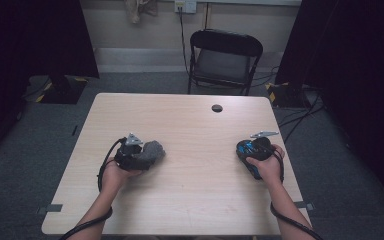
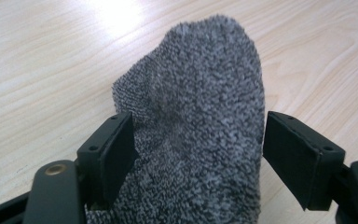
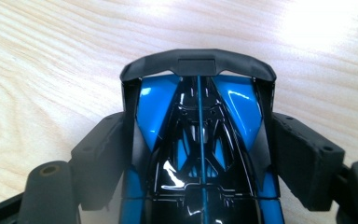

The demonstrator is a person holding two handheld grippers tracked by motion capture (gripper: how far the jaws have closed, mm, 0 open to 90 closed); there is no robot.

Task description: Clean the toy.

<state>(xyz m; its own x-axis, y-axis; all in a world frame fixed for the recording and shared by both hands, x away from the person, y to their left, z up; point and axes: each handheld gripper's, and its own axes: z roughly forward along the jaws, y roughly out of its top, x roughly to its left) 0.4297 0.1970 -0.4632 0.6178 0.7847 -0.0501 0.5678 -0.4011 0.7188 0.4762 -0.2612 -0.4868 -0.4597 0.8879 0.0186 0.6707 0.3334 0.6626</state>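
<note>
A grey fuzzy sock [image 2: 200,88] lies on the light wooden table [image 1: 190,125], left of centre, where it shows as a sock [image 1: 155,149] in the high view. My left gripper [image 2: 196,140] stands open around it: the left pad [image 2: 119,149] touches the fabric and the right pad [image 2: 289,154] stands a little clear of it. From above, the left gripper [image 1: 142,154] points right at the sock. A glossy blue and black toy car [image 3: 154,102] sits between the right gripper's [image 3: 198,149] jaws, with both pads pressed on its sides. The right gripper [image 1: 247,150] holds it near the table's right edge.
A black folding chair [image 1: 224,60] stands behind the table's far edge. A round cable hole [image 1: 217,108] sits near the far side of the tabletop. Cables and dark stands [image 1: 290,95] lie on the grey floor to the right. Bare tabletop lies between my two hands.
</note>
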